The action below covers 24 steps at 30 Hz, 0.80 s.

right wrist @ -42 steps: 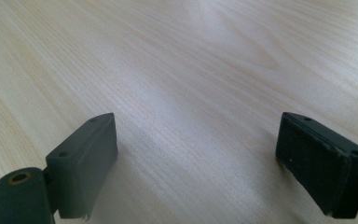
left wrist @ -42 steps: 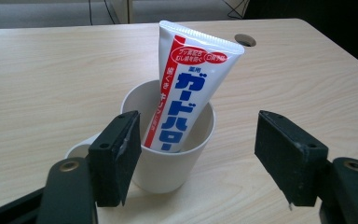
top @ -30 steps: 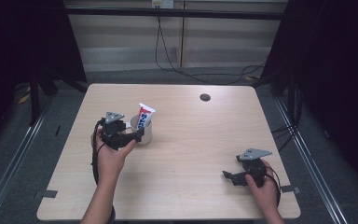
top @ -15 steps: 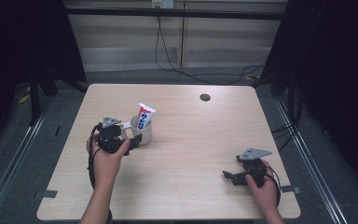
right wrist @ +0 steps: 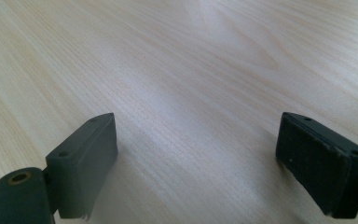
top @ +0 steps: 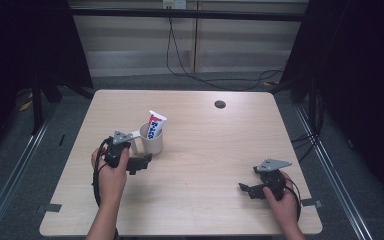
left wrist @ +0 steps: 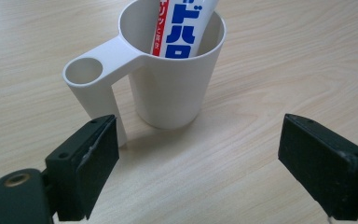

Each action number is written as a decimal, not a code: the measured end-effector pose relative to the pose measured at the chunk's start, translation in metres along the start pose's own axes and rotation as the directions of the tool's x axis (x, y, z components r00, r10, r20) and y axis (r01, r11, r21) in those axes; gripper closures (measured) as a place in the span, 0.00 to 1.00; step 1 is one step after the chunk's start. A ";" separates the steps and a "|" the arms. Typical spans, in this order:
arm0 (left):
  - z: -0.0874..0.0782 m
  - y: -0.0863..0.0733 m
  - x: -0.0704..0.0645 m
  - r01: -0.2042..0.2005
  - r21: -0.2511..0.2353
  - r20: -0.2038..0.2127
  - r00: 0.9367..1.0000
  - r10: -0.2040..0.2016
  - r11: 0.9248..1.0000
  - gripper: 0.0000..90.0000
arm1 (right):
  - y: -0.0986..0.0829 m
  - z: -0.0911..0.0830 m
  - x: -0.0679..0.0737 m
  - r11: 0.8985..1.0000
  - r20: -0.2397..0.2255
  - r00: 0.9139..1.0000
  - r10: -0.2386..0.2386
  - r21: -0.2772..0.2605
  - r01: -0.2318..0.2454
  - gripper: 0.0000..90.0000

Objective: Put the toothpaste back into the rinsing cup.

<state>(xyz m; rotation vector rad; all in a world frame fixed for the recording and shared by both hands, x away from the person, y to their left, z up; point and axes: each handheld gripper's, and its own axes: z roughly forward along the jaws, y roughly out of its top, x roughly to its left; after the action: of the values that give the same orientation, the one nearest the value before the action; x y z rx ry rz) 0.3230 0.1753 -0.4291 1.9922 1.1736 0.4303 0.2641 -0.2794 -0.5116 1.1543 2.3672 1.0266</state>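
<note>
You held your left gripper (top: 141, 163) just in front of the cup (top: 151, 140), its jaws spread wide and gripping nothing. That low, level aim looked suited to closing on the cup's body or handle (left wrist: 94, 81). The cup stood upright on the surface (top: 205, 210), left of centre and roughly midway between the far and near edges. Its handle stuck out toward the left edge, a flat arm ending in a hollow post.

A tube (top: 154, 125) stood inside the cup, leaning on the rim, so the wall kept it from falling. Its long axis ran steeply upward, with the flat crimped end uppermost, tilted toward the far right corner.

Your right gripper (top: 252, 189) rested near the near right corner, well apart from the cup, jaws wide and empty above bare wood, probably waiting.
</note>
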 end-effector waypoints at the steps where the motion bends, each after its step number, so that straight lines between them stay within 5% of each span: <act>1: 0.000 -0.001 0.000 0.006 -0.007 -0.001 1.000 -0.006 1.000 0.14 | 0.000 0.000 0.000 1.000 0.000 1.000 0.000 0.000 0.000 0.13; 24: -0.001 -0.017 0.010 0.037 -0.006 -0.013 0.999 -0.037 0.999 0.17 | 0.000 0.000 0.000 1.000 0.000 1.000 0.000 0.000 0.000 0.13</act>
<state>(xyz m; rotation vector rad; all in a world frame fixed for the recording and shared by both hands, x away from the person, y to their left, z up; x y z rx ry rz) 0.3175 0.1895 -0.4419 1.9620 1.2140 0.4283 0.2641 -0.2794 -0.5116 1.1549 2.3670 1.0266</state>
